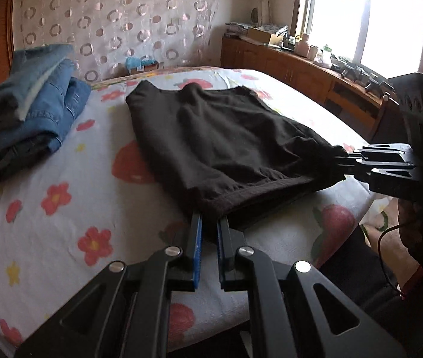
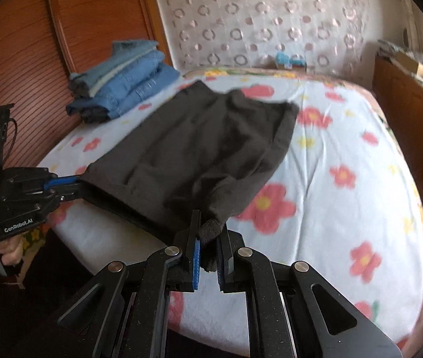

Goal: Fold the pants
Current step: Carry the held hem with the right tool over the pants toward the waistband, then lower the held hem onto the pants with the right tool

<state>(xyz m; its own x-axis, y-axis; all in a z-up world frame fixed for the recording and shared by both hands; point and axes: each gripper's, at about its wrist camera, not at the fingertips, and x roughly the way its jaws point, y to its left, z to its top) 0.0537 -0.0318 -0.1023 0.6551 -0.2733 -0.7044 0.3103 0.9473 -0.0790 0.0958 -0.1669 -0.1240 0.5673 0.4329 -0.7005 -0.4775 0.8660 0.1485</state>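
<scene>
Black pants [image 1: 226, 137] lie folded on the flowered bed sheet [image 1: 62, 179], near the front edge. My left gripper [image 1: 210, 223] is shut on the near left corner of the pants. My right gripper [image 2: 210, 232] is shut on the near right corner, with cloth bunched between its blue pads. The pants show in the right wrist view [image 2: 199, 149] too, their near edge lifted a little off the sheet. Each gripper shows in the other's view: the right one [image 1: 342, 161] and the left one [image 2: 74, 186].
A stack of folded blue jeans [image 1: 29, 104] sits at the bed's far left, by the wooden headboard [image 2: 32, 44]. A wooden cabinet [image 1: 300, 68] with clutter runs along the right under a bright window. A curtain [image 1: 122, 15] hangs behind the bed.
</scene>
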